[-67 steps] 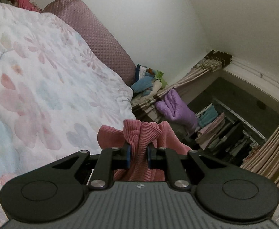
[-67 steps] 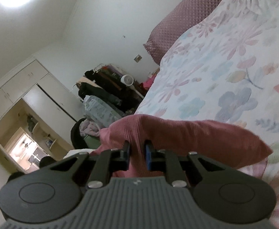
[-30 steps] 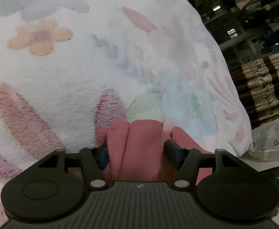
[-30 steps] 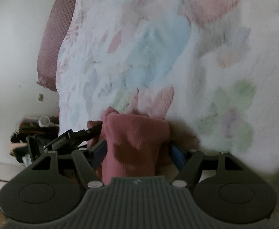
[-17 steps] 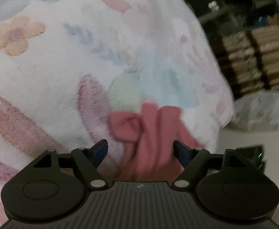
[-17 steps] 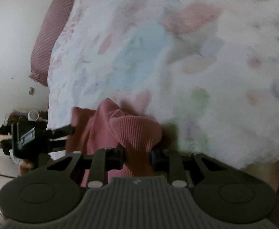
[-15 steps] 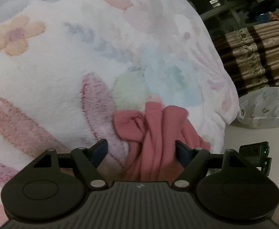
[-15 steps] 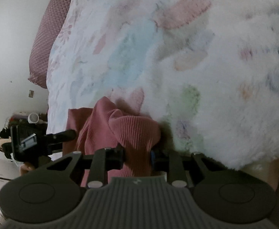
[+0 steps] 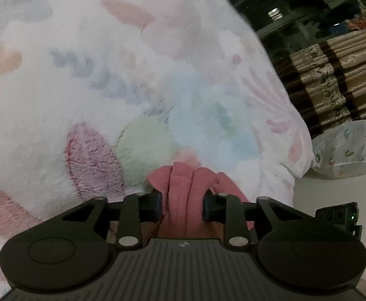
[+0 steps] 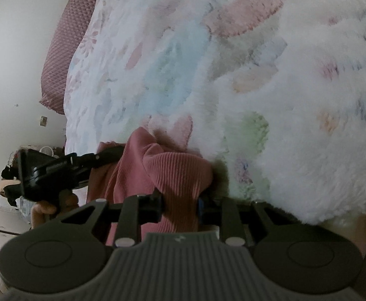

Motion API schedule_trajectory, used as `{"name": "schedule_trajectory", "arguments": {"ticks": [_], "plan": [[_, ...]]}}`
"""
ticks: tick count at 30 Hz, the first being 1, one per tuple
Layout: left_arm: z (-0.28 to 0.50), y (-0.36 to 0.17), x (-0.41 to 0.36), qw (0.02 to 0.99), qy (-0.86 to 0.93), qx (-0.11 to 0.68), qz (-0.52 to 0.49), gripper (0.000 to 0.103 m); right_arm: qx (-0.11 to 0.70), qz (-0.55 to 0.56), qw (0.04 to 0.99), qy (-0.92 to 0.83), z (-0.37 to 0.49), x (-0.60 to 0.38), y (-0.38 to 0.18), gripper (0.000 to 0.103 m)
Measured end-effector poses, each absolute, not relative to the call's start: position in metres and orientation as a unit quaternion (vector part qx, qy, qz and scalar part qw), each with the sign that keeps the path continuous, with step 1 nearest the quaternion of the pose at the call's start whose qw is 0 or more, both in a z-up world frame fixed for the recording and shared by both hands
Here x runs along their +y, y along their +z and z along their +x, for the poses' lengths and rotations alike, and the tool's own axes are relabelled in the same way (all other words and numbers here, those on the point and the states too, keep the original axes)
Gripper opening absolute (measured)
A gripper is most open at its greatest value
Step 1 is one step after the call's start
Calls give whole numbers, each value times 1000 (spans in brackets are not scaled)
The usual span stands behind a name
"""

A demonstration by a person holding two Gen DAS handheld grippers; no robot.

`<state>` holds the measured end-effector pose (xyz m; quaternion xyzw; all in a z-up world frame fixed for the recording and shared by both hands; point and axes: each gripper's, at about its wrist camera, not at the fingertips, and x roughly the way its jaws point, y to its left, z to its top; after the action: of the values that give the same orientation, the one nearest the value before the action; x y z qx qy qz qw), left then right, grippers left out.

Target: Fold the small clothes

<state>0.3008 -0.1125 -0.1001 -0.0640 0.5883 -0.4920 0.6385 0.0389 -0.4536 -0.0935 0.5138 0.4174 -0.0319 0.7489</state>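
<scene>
A pink ribbed garment (image 9: 183, 183) lies bunched at the near edge of a fluffy flower-print bedspread (image 9: 102, 70). In the left wrist view my left gripper (image 9: 182, 204) is closing, and its pads press a gathered fold of the cloth. The right wrist view shows the same garment (image 10: 175, 170) with my right gripper (image 10: 179, 204) shut on another bunch of it. There the left gripper (image 10: 107, 155) reaches in from the left, its tips in the cloth, held by a hand (image 10: 45, 208). The garment's lower part is hidden behind both gripper bodies.
The bedspread (image 10: 283, 100) fills most of both views. A mauve pillow (image 10: 65, 50) lies at the far end by the wall. Past the bed's corner are striped curtains (image 9: 333, 80), a printed plastic bag (image 9: 346, 148) on the floor and dark shelves (image 9: 295, 7).
Both grippers let go of the lowered garment on the bedspread. The right one shut on a new bunch first; the left one stood wide and has now shut on the cloth.
</scene>
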Motion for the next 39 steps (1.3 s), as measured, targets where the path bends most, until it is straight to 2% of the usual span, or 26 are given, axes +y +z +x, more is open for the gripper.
{"name": "schedule_trajectory", "arguments": {"ticks": [8,19,25,29,32,39], "plan": [[236,-16,-46,743,-496,442,-83,26,377,453,808,16,45,-437,-46,21],[171,47,89,828,-412,291,-245,26,298,270,897,183,75,-355,92,21],[121,97,140,857,-385,225,-259,26,266,204,905,261,78,-311,156,21],[102,110,151,864,-374,222,-253,26,265,201,894,300,68,-294,175,21],[109,96,146,868,-356,246,-243,26,286,203,886,304,71,-288,170,21],[182,9,127,847,-298,358,-255,26,388,240,848,270,122,-286,66,21]]}}
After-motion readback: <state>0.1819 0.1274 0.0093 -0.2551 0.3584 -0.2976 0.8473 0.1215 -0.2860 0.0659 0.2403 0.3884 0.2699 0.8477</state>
